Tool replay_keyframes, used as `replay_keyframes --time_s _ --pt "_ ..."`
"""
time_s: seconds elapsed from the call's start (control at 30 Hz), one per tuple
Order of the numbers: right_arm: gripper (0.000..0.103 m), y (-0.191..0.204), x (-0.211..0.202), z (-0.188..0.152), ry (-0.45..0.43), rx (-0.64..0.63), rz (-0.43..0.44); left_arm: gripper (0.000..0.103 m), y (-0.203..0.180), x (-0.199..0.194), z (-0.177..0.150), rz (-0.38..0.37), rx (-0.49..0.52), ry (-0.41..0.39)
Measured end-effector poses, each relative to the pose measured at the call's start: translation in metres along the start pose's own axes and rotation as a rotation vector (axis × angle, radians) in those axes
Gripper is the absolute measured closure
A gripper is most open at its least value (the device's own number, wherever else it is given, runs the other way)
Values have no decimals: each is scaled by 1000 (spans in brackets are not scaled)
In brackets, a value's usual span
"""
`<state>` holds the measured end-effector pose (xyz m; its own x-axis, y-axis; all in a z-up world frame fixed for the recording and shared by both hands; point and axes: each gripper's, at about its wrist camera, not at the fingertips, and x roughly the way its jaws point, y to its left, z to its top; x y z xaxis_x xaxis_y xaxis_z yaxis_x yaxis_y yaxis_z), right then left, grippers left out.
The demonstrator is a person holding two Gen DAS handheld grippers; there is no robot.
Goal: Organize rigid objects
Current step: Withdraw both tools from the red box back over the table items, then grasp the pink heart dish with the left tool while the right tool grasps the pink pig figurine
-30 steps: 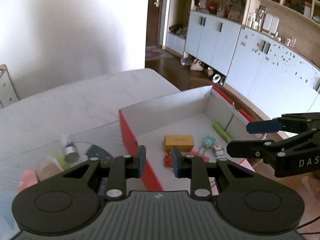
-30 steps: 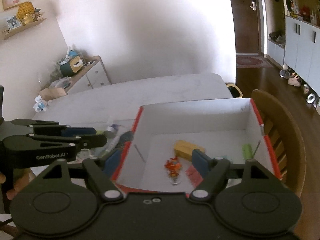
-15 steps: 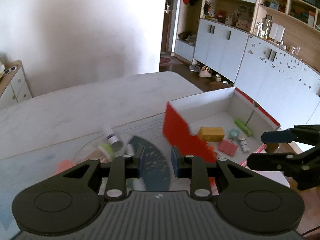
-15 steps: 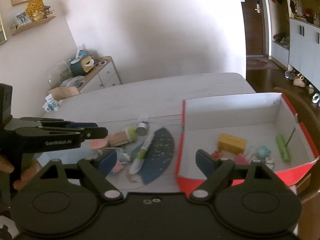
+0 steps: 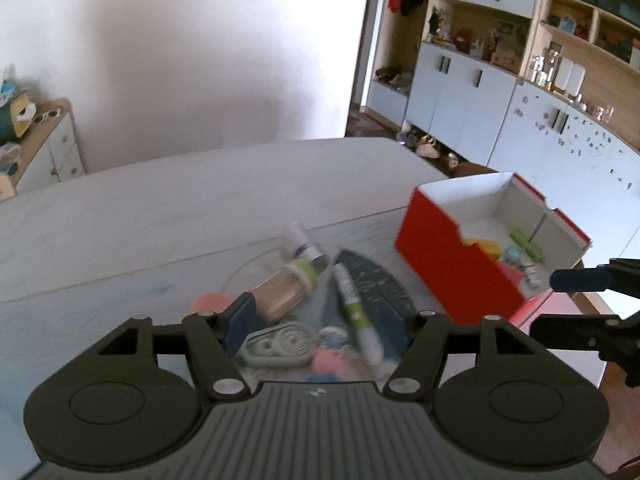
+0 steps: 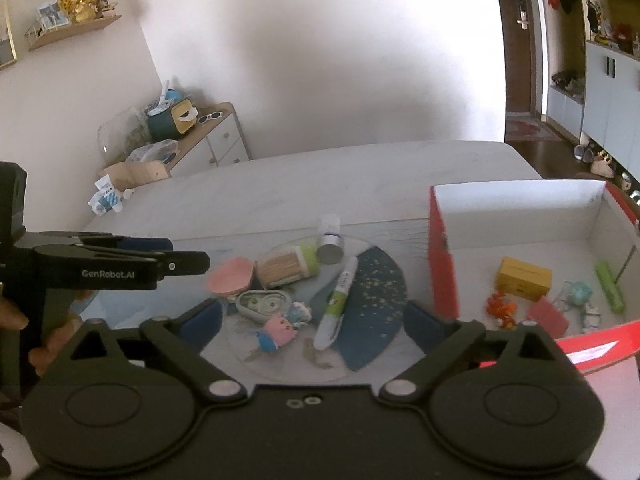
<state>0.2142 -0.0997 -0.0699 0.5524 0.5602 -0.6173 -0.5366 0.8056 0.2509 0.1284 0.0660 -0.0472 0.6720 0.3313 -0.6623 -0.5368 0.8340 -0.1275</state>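
Both views have swung away from the red box [image 6: 442, 268] toward the pile of small things that lies on a clear round plate [image 6: 372, 368] on the white surface [image 5: 160, 216]. One second ago the box filled the middle of both pictures; now it sits at the right side, and the pile is at the lower centre, just in front of the claws.

The left claw [image 5: 326, 316] has just been opening: its jaws were nearly together, and now they stand apart with nothing between them. The right claw [image 6: 312, 320] has also just been opening and its jaws are now very wide, also empty. In the right wrist view the left claw enters from the left edge, with its tips near the pink shell-shaped piece [image 6: 231, 276].

Still waiting on the plate are a jar of toothpicks [image 6: 286, 266] with a green cap, a small white bottle [image 6: 330, 236], a white and green pen [image 6: 338, 304], a grey-green tape case [image 6: 262, 303], a pink toy figure [image 6: 278, 330] and a dark blue fan-shaped piece [image 6: 370, 308]. Inside the box, at the right of the frame, there are already a yellow block [image 6: 522, 278], a green stick [image 6: 610, 286] and some little toys.

I judge that one delivery to the box is finished and the next pick is starting. The pen lies about in the middle between the right jaws, so it looks like a probable next target, but this is only my guess.
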Motion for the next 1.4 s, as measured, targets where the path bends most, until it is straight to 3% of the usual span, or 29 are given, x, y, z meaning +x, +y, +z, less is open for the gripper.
replay_keyframes --time_s 0.17,0.6,0.7,1.07,1.4 --pt "0 20 20 -3 -2 -17 -14 24 31 4 -5 14 -37 -5" --pt "1 57 85 -19 100 -76 3 17 75 59 -19 44 -107 31" --pt "1 62 98 -24 127 -95 -7 6 83 75 -23 49 -117 43" --pt "5 62 137 -26 180 -104 -32 6 99 114 -32 122 -107 63" --pt "17 63 158 -28 240 -85 -17 6 98 136 -36 126 -54 76"
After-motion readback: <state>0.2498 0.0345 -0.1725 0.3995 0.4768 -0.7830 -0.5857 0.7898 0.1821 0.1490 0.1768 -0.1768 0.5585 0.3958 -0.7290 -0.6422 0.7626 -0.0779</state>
